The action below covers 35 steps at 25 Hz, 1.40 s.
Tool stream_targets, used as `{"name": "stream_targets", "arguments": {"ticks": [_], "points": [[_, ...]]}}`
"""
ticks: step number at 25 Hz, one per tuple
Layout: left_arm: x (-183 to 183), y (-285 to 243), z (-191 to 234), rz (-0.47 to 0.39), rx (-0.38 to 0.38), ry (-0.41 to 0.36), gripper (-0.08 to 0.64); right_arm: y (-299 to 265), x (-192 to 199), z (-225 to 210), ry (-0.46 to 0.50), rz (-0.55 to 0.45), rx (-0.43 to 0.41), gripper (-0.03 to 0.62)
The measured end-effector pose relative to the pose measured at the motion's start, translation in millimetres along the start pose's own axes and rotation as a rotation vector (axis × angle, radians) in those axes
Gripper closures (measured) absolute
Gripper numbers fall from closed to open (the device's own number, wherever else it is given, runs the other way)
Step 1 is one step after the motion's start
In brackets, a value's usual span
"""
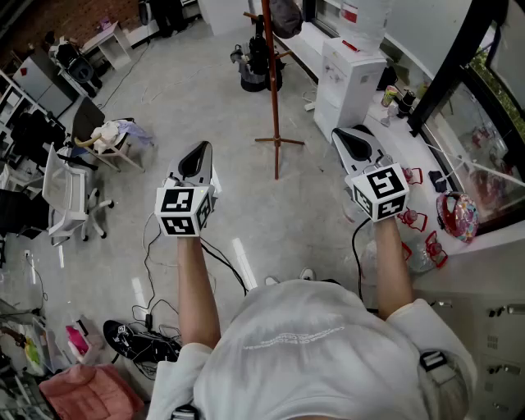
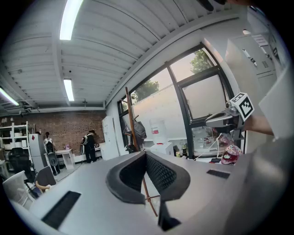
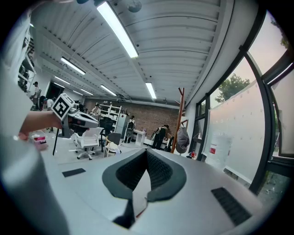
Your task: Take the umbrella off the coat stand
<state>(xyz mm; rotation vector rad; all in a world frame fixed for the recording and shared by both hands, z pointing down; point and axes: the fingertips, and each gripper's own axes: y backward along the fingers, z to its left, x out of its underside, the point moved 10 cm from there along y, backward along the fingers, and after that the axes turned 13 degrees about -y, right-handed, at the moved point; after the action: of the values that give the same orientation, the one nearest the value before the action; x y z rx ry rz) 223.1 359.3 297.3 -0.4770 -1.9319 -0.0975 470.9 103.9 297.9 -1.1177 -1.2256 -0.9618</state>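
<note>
The coat stand [image 1: 275, 82] is a thin reddish-brown pole on a cross foot, out on the grey floor ahead of me. A dark grey bundle [image 1: 285, 16] hangs near its top; it also shows on the stand in the left gripper view [image 2: 139, 130] and in the right gripper view [image 3: 182, 139]. I cannot tell whether it is the umbrella. My left gripper [image 1: 197, 154] and right gripper [image 1: 353, 141] are held out level, well short of the stand and on either side of it. Both are shut with nothing between the pads [image 2: 158, 172].
A white water dispenser [image 1: 349, 82] stands right of the stand. A white counter [image 1: 426, 156] with small items and a colourful helmet [image 1: 459, 215] runs along the window. Office chairs [image 1: 70, 197] stand left, cables [image 1: 139, 336] lie near my feet. People [image 2: 89, 144] stand far back.
</note>
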Motion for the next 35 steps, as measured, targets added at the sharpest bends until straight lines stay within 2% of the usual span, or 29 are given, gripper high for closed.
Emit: {"name": "stream_targets", "arguments": {"ticks": [6, 10, 13, 17, 24, 29, 35], "points": [[1, 1, 3, -0.01, 0.028, 0.002, 0.546, -3, -3, 5, -0.021, -0.036, -0.01, 0.569], [7, 4, 15, -0.007, -0.008, 0.012, 0.546, -10, -5, 13, -0.055, -0.078, 0.004, 0.57], [15, 8, 24, 0.014, -0.031, 0.004, 0.547, -19, -5, 22, -0.061, -0.074, 0.003, 0.569], [32, 18, 34, -0.01, 0.01, 0.032, 0.546, -32, 0, 40, -0.078, -0.036, -0.018, 0.571], [56, 22, 57, -0.04, 0.021, 0.082, 0.546, -53, 9, 59, -0.082, -0.006, -0.031, 0.569], [72, 2, 73, -0.01, 0.021, 0.111, 0.546, -83, 12, 47, -0.139, -0.018, -0.057, 0.57], [84, -59, 96, 0.013, -0.007, 0.108, 0.546, -143, 22, -1, -0.201, -0.052, -0.08, 0.571]]}}
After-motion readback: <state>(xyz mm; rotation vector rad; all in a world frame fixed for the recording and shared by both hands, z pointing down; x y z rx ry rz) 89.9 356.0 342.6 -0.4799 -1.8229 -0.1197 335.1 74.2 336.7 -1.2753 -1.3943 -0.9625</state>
